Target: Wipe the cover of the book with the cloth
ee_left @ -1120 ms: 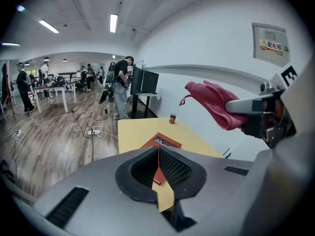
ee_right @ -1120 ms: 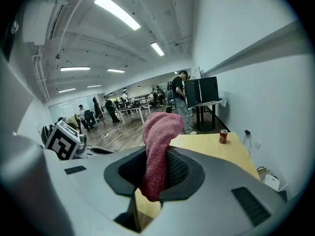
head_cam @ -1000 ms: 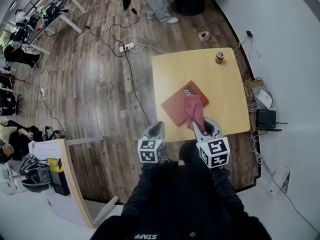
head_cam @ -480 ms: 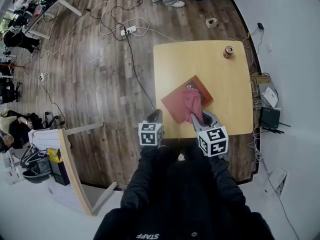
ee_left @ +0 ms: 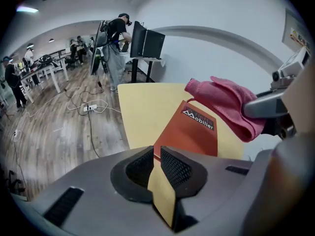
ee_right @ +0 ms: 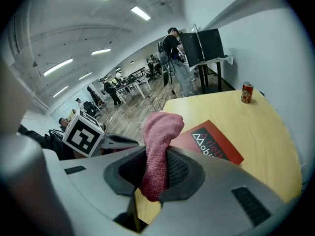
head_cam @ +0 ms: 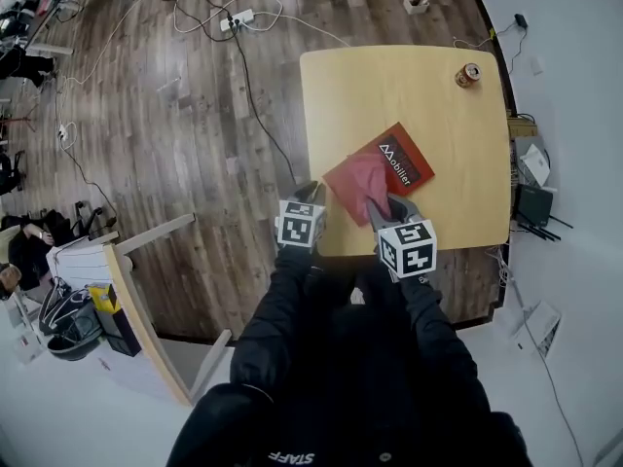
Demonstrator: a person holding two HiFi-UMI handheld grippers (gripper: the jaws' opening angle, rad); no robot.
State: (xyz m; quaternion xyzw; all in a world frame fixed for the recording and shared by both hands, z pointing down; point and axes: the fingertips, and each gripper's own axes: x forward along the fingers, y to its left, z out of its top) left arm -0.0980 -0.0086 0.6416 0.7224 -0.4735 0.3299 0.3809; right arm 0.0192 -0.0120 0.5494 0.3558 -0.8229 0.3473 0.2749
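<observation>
Book (head_cam: 401,156), red-orange with a dark label in white print, lies askew near the front edge of a pale yellow table (head_cam: 389,76). The right gripper (head_cam: 387,207) pinches a pink cloth (head_cam: 365,179) over the book's near part. The left gripper (head_cam: 310,195) is beside it, jaws pressed together and empty. A can (head_cam: 468,75) stands at the far corner, and cables (head_cam: 243,76) trail over the wooden floor (head_cam: 165,125).

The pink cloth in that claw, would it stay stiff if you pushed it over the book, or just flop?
Probably floppy: the pink cloth bends and folds over beyond the right claw that pinches it. It looks light and fuzzy, so it would likely drag and bunch on the book rather than slide.
</observation>
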